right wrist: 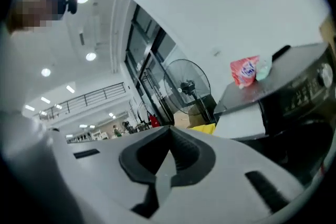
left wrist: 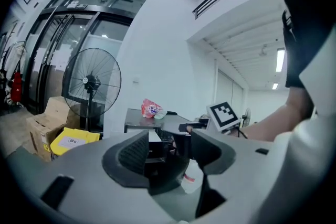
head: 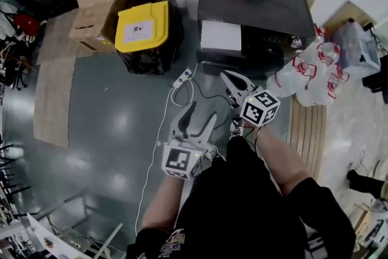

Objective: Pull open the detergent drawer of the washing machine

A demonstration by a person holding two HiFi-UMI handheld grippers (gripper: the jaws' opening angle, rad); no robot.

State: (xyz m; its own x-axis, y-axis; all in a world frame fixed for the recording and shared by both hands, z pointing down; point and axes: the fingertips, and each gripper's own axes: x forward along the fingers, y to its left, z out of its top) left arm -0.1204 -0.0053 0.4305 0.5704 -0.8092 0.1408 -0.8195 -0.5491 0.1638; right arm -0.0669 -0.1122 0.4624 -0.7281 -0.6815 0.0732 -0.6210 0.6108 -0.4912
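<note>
Lowest in the head view, the left gripper (head: 203, 113) holds its jaws wide apart with nothing between them. Just above and to its right, the right gripper (head: 229, 79) has its jaws pressed together and empty, tips aimed up the frame at the washing machine (head: 260, 9). The white detergent drawer (head: 220, 35) sits at the machine's front left, a little above those tips. It seems already slid out, long axis toward the person. The right gripper is nearer.
</note>
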